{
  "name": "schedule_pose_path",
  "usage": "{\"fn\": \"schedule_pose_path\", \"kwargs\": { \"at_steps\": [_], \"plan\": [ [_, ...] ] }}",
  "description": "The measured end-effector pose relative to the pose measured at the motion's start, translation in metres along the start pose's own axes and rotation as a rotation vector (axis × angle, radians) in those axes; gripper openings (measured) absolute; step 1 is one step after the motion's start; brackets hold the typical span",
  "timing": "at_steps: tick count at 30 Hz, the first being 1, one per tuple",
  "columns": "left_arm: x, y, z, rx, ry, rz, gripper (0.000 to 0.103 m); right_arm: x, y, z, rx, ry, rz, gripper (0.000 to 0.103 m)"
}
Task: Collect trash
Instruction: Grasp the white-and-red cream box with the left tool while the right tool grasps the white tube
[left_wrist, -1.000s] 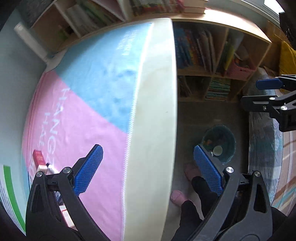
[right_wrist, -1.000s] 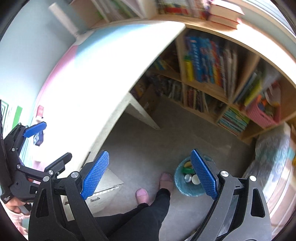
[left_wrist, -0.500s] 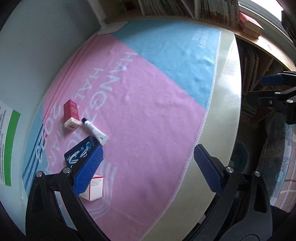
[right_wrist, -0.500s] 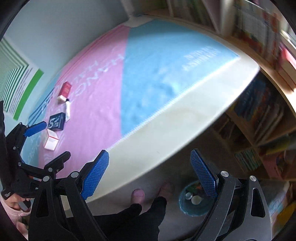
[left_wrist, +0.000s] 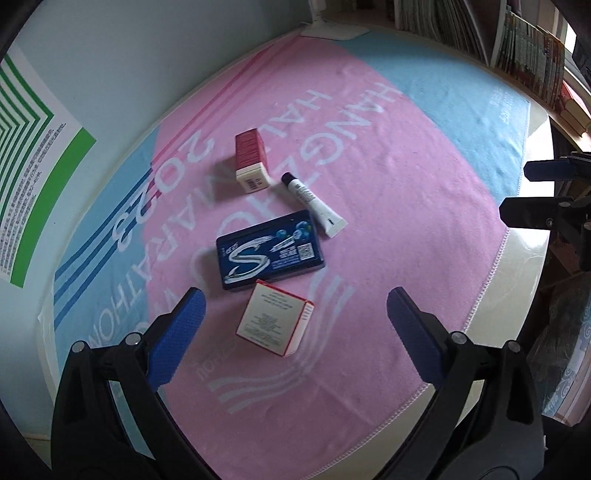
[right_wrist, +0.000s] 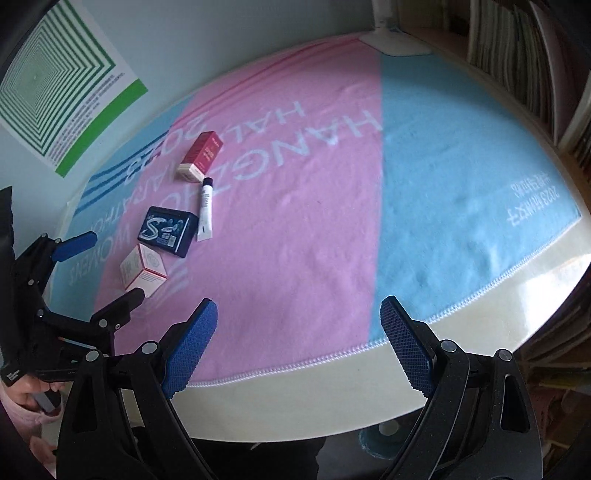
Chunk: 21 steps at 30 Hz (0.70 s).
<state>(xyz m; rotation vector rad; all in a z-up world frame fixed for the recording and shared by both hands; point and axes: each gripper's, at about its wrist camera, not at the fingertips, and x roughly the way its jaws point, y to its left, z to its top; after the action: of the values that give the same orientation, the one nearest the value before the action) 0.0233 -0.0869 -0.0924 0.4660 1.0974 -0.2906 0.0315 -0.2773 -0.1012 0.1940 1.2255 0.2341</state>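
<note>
Several pieces of trash lie on a pink and blue cloth (left_wrist: 388, 206): a white box with red edges (left_wrist: 274, 322), a dark blue gum pack (left_wrist: 270, 250), a white tube with a dark cap (left_wrist: 313, 199) and a red box (left_wrist: 250, 159). My left gripper (left_wrist: 295, 332) is open and empty, just above and around the white box. My right gripper (right_wrist: 299, 347) is open and empty over the table's front edge. In the right wrist view the same items lie at the left: white box (right_wrist: 143, 270), gum pack (right_wrist: 167, 231), tube (right_wrist: 205, 206), red box (right_wrist: 200, 156).
The cloth covers a cream table (right_wrist: 480, 332) against a grey wall with a green striped poster (right_wrist: 55, 92). Bookshelves (left_wrist: 524, 48) stand at the far right. A teal bin (right_wrist: 376, 446) is partly visible on the floor under the table's front edge.
Both grippers have swung up from the floor and bin toward the table top. The left gripper has come close over the trash items. Both stayed open.
</note>
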Motion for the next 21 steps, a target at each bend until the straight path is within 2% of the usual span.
{"fn": "schedule_pose_path", "kwargs": {
  "at_steps": [8,21],
  "plan": [
    [0.007,0.033,-0.009,-0.096,0.017,0.025,0.096,0.018,0.03,0.019,-0.087,0.03,0.022,0.089],
    [0.019,0.059,-0.005,-0.164,0.032,0.025,0.096,0.039,0.059,0.047,-0.171,0.059,0.052,0.089]
  ]
}}
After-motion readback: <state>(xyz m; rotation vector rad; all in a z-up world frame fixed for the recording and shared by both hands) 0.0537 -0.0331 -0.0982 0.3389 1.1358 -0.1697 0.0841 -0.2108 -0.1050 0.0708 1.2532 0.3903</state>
